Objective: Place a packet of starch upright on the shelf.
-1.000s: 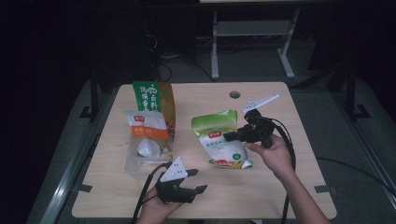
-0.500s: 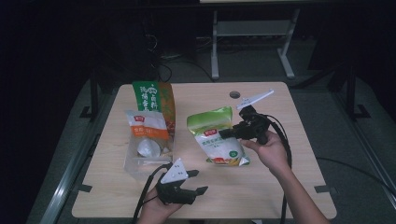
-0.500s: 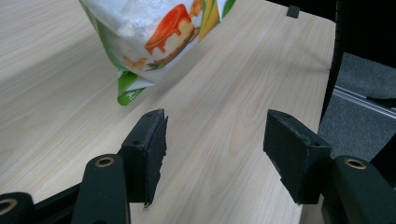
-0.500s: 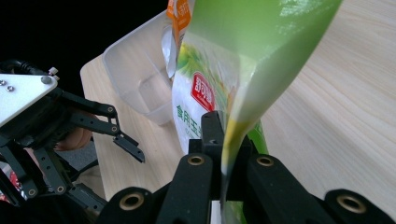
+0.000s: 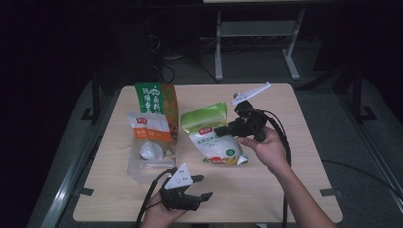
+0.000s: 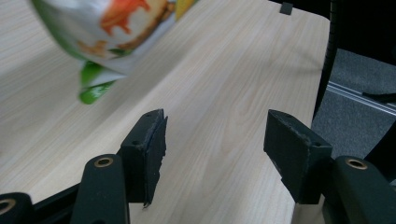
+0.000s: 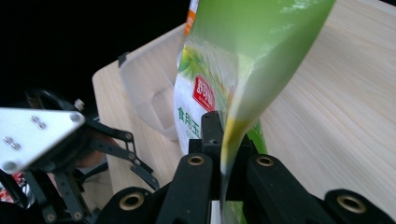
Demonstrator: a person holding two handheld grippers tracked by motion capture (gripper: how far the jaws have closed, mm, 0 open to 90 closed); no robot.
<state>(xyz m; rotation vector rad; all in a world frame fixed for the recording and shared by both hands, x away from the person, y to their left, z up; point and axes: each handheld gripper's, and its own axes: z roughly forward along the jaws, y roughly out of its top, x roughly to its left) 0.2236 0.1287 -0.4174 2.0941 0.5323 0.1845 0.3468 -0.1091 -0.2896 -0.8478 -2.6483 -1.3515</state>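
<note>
Three bags on the surface (image 5: 285,190), right claw (image 5: 219,131) pinching the green bag (image 5: 211,133), left claw (image 5: 202,186) spread wide, clear bag (image 5: 149,142), tall bag (image 5: 154,97)

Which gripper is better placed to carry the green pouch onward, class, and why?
The right gripper, probably: its jaws are shut on the green pouch, pinching its edge. The left gripper hangs open near the table's front edge, holding nothing.

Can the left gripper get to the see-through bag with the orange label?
Probably yes. The left gripper is open and holds nothing, and the clear bag lies just ahead of it on the table, with nothing between them.
</note>
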